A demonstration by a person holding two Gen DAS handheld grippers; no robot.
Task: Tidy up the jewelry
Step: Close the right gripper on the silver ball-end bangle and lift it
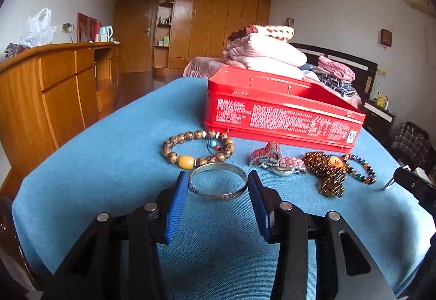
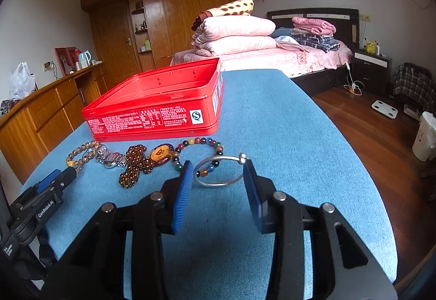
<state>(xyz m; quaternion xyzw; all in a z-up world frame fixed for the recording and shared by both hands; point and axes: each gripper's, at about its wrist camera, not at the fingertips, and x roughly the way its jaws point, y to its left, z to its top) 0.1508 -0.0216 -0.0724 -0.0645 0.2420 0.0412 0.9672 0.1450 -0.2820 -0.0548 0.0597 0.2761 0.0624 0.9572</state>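
An open red tin box (image 1: 280, 117) (image 2: 155, 106) stands on the blue cloth. In front of it lie a brown bead bracelet with a yellow bead (image 1: 197, 148), a silver bangle (image 1: 218, 185), a metal watch (image 1: 280, 163) (image 2: 109, 157), a dark amber bead string (image 1: 325, 172) (image 2: 139, 163) and a multicolour bead bracelet (image 1: 359, 167) (image 2: 201, 150). My left gripper (image 1: 218, 185) is open, its blue pads either side of the bangle. My right gripper (image 2: 218, 172) is open around a thin silver ring bangle (image 2: 220, 170) that overlaps the multicolour bracelet.
The blue cloth table (image 2: 286, 123) drops off at the right to a wooden floor (image 2: 368, 131). A wooden dresser (image 1: 54, 87) stands left, a bed with folded quilts (image 2: 234, 33) behind. The left gripper shows in the right wrist view (image 2: 46, 191).
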